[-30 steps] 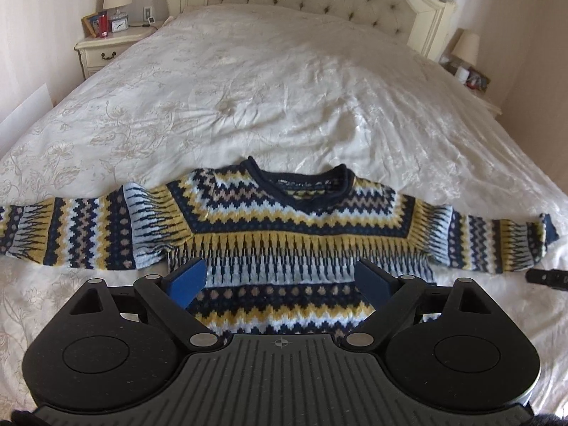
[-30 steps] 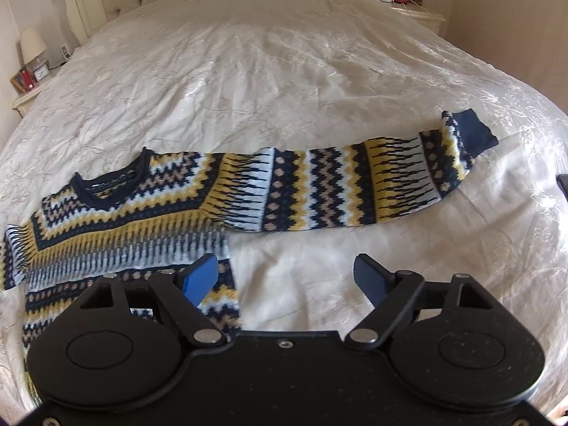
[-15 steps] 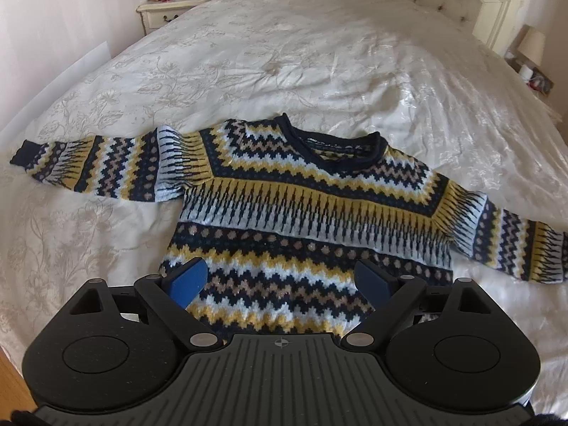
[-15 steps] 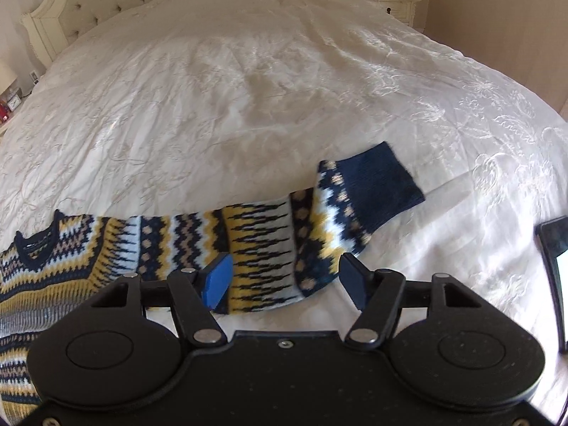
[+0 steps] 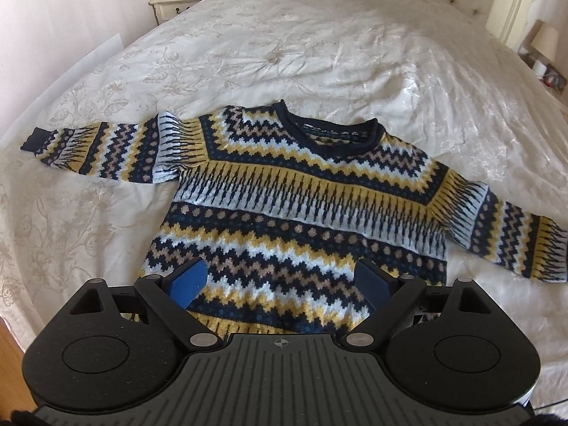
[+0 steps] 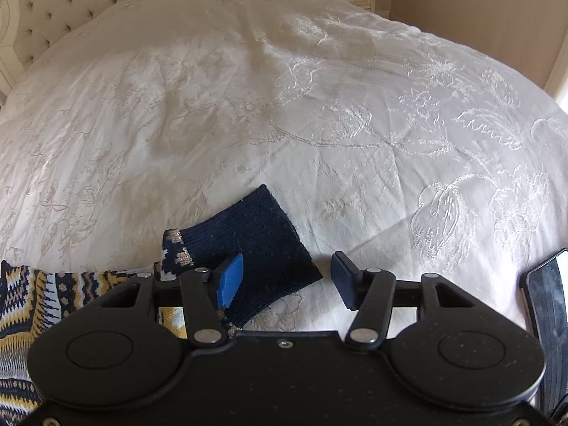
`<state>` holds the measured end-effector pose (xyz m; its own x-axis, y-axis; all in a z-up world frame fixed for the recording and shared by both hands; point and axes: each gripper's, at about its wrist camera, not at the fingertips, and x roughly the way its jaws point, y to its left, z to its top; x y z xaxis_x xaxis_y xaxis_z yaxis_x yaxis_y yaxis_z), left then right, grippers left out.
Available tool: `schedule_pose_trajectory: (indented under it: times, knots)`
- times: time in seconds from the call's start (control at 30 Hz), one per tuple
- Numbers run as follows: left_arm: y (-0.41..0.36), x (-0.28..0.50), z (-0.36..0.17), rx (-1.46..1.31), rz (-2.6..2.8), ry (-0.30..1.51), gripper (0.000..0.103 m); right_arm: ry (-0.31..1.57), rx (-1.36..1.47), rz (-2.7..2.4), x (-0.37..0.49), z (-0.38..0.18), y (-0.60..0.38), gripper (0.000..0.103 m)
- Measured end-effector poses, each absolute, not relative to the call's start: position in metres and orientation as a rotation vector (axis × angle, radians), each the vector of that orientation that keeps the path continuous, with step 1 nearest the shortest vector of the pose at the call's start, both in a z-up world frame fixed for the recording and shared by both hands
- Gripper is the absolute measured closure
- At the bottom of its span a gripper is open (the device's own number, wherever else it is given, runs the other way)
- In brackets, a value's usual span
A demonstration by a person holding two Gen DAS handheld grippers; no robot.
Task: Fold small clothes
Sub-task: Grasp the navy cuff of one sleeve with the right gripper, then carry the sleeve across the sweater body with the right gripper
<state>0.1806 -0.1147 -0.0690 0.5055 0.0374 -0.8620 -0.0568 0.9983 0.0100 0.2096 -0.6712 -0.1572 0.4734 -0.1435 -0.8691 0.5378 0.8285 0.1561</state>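
The sweater [image 5: 301, 206] lies face up and flat on the bed [image 5: 319, 53], both sleeves stretched out sideways. The right tool [image 6: 287, 277] hangs over the navy cuff [image 6: 255, 245] of the right sleeve; its jaws have just been closing and now stand half spread, the blue pad [image 6: 230, 278] above the knit, the other jaw past the cuff's edge over bare bedspread. Nothing is pinched yet.

To take the cuff well, the right tool should shift toward 9 o'clock so both jaws straddle the ribbing, catch both layers, then carry the sleeve across the chest without dragging the body.

The left tool [image 5: 282, 282] hovers spread wide over the hem at 6 o'clock of the sweater, gripping nothing; it could pin the body.

The left wrist view shows the whole garment and the left sleeve [image 5: 99, 152]; the right wrist view alone shows the cuff close up and a phone [image 6: 545, 294] at 3 o'clock.
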Motion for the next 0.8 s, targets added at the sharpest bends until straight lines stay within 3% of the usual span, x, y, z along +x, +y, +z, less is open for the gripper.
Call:
schedule_pose_trajectory:
  times: [0.07, 0.13, 0.2, 0.27, 0.5, 0.8]
  knots:
    - [-0.112, 0.18, -0.069, -0.018, 0.069, 1.039, 0.013, 1.001, 0.46, -0.433, 0.212, -0.164, -0.672, 0.041]
    - [-0.108, 0.18, -0.07, -0.02, 0.08, 1.044, 0.013, 0.985, 0.459, -0.433, 0.212, -0.165, -0.669, 0.048]
    - [-0.105, 0.18, -0.072, -0.019, 0.084, 1.052, 0.013, 0.977, 0.458, -0.436, 0.211, -0.164, -0.666, 0.073]
    - [-0.101, 0.181, -0.074, -0.012, 0.079, 1.058, 0.013, 0.962, 0.479, -0.424, 0.207, -0.159, -0.666, 0.089]
    - [-0.084, 0.187, -0.084, 0.008, 0.021, 1.07, 0.013, 0.875, 0.498, -0.379, 0.191, -0.11, -0.636, 0.089]
    - [-0.032, 0.203, -0.096, 0.019, -0.077, 1.083, 0.013, 0.773, 0.461, -0.193, 0.221, -0.034, -0.509, 0.089]
